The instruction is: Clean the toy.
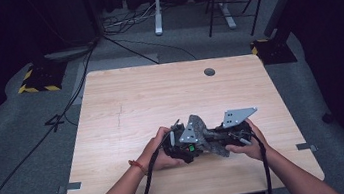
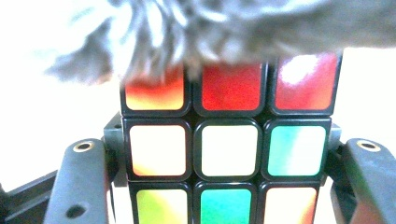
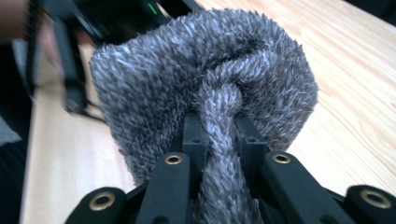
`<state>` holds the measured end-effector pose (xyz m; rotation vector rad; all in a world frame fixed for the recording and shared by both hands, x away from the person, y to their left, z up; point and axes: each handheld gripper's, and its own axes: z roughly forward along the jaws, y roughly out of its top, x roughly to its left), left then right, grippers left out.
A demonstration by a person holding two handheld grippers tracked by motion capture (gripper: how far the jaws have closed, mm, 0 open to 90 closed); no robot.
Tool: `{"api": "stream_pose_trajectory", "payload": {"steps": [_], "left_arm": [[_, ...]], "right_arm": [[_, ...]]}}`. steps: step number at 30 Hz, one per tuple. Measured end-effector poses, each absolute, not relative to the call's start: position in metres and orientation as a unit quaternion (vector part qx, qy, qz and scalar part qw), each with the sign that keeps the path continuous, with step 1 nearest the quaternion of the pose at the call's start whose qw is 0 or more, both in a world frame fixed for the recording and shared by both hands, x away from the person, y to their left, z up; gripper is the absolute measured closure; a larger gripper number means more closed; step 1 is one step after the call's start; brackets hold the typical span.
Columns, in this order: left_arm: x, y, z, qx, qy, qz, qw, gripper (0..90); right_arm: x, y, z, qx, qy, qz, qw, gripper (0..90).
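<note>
Dark curtains and grey carpet ring a pale wooden worktop [image 1: 126,108], bare wood apart from a small round grommet [image 1: 209,72] near its far edge. All the work sits well to the near side of that grommet, close to the worktop's front edge, where a person's two forearms come in and meet. The left gripper [image 1: 183,148] and the right gripper [image 1: 233,137] face each other there, almost touching, with a grey fuzzy cloth [image 1: 205,135] bunched between them. In the left gripper view, a puzzle cube [image 2: 226,149] with black edges sits squarely between the two black jaws, which press on its left and right sides, so the left jaws are pinching the cube. Its facing side shows red squares along the top row, pale and teal squares in the middle row, and green, teal and pale squares below, though glare washes out the colours. The cloth [image 2: 196,32] lies blurred over the cube's top row, touching it. In the right gripper view, the right jaws stand close together and squeeze a twisted fold of the cloth [image 3: 205,102], whose shaggy bulk swells out beyond the tips. Behind the cloth in that view the dark body of the left gripper [image 3: 116,18] shows, blurred, above the wood.
</note>
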<state>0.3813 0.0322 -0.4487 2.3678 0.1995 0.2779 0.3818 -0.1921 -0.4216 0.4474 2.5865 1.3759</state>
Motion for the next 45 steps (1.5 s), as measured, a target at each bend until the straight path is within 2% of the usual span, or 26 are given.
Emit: {"api": "stream_pose_trajectory", "payload": {"steps": [5,12,18,25,31,35,38,45], "left_arm": [[0.381,0.039,-0.443,0.916,0.082,0.116,0.376,33.4],[0.383,0.047,-0.439,0.903,0.087,0.123,0.402,33.4],[0.381,0.045,-0.439,0.899,0.081,0.118,0.415,33.4],[0.380,0.043,-0.440,0.901,0.075,0.123,0.410,33.0],[0.381,0.043,-0.440,0.901,0.074,0.128,0.407,33.0],[0.383,0.046,-0.439,0.896,0.085,0.121,0.420,33.3],[0.382,0.044,-0.438,0.901,0.084,0.125,0.406,33.3],[0.383,0.039,-0.443,0.911,0.084,0.110,0.389,33.4]], "right_arm": [[0.389,-0.197,-0.431,0.168,0.880,0.433,0.098,78.7],[0.401,-0.205,-0.445,0.192,0.886,0.416,0.071,78.6],[0.402,-0.208,-0.447,0.178,0.872,0.456,0.011,78.4],[0.402,-0.211,-0.447,0.163,0.859,0.486,-0.017,78.6],[0.397,-0.210,-0.440,0.155,0.857,0.491,0.008,78.5],[0.388,-0.205,-0.429,0.149,0.865,0.474,0.067,78.6],[0.383,-0.207,-0.419,0.152,0.863,0.471,0.102,78.7],[0.376,-0.202,-0.412,0.131,0.862,0.478,0.111,78.7]]}}
